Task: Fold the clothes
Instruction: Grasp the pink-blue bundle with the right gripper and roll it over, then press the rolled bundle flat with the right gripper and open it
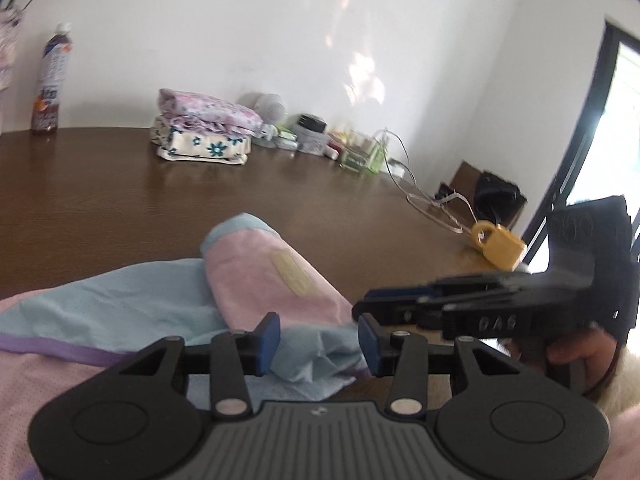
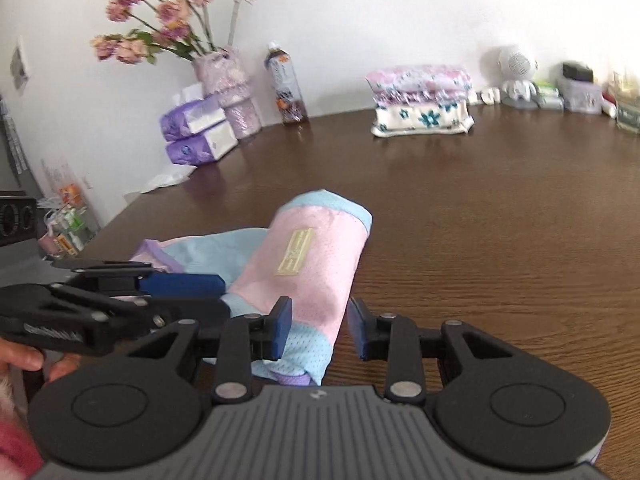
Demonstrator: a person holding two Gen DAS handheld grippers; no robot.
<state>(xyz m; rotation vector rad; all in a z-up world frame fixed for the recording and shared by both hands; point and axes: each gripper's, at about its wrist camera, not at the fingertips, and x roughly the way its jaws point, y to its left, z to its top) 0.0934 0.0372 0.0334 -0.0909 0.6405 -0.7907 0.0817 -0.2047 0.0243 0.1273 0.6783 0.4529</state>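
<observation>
A: Where's the garment (image 2: 316, 264)?
B: Half-rolled on the counter (image 2: 500, 208), near edge. Left tool (image 1: 318, 338) & right tool (image 2: 318, 330) both released, nothing gripped.
A: Tip?
B: Pinch both roll ends evenly, keep it tight, imo.

Your table (image 2: 500, 240) shows dark wood grain with a soft sheen; on it at 12 o'clock lies a pink and blue mesh cloth garment (image 2: 312, 264), matt and finely perforated. Your right gripper (image 2: 319, 330) is matt black plastic with blue rubbery pads (image 2: 285, 326) and bright metal pivot pins.
</observation>
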